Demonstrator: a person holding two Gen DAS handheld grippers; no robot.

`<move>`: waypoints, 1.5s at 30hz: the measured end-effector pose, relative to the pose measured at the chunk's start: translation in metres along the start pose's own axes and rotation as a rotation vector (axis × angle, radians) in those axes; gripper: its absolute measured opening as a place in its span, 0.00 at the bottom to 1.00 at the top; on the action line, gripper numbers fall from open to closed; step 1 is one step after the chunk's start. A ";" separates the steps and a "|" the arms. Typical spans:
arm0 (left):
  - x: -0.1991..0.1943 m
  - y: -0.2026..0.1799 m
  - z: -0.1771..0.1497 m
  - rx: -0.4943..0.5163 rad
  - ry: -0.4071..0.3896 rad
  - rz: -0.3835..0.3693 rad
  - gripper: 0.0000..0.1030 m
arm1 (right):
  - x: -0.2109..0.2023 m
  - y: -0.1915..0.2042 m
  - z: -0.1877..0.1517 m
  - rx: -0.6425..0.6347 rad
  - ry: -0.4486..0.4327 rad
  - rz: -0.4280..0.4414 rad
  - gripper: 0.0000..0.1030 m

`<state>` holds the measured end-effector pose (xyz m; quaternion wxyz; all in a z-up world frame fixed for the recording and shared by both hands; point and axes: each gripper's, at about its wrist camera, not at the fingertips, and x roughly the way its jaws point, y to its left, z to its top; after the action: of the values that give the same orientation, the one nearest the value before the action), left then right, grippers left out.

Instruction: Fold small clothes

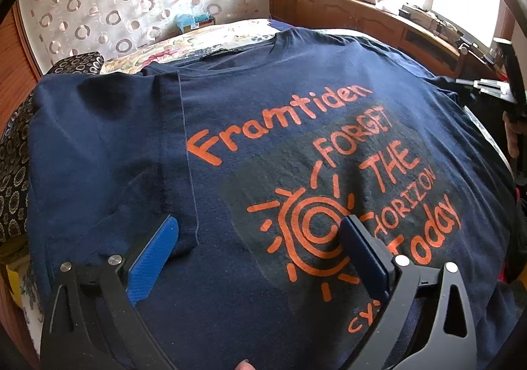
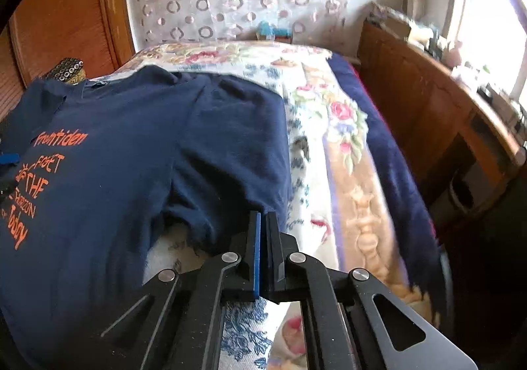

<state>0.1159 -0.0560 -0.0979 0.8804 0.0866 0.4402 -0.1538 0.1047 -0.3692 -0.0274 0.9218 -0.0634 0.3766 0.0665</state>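
On the bed, over a flowered cover, a navy T-shirt lies face up with its orange print showing. Its left sleeve is already turned in over the body, leaving a straight edge beside the lettering. The left gripper hovers low over the chest with its fingers spread wide and nothing between them. The right gripper sits at the hem of the right sleeve, its fingers pressed together; whether cloth is pinched between the tips cannot be told, since the sleeve edge ends right where they meet.

The step in hand looks like folding the right sleeve inward. To do it well, the pinch should catch both layers near the hem, then lift only enough to clear the body and carry the sleeve across so its fold runs parallel to the left one. The left gripper could press the chest to stop the shirt sliding on the cover.
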 end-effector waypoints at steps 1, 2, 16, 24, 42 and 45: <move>0.001 0.000 0.001 0.000 0.001 -0.001 0.97 | -0.003 0.004 0.002 -0.012 -0.014 -0.002 0.02; 0.001 0.000 0.001 0.000 0.002 -0.002 0.98 | -0.006 0.009 0.006 -0.021 -0.033 -0.006 0.02; 0.001 0.000 0.002 0.002 0.004 -0.001 0.99 | -0.006 0.113 0.027 -0.170 -0.084 0.226 0.02; 0.002 -0.001 0.004 0.001 0.005 0.004 0.99 | 0.008 0.098 0.027 -0.131 -0.057 0.230 0.13; 0.001 0.000 0.003 -0.004 0.006 0.009 1.00 | 0.061 0.034 0.030 0.068 0.049 0.020 0.52; -0.004 0.004 0.001 -0.021 -0.015 0.012 1.00 | 0.063 0.037 0.034 0.068 0.038 0.024 0.46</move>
<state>0.1162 -0.0520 -0.0940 0.8854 0.0787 0.4348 -0.1443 0.1665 -0.3220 -0.0499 0.9152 -0.0290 0.3969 0.0634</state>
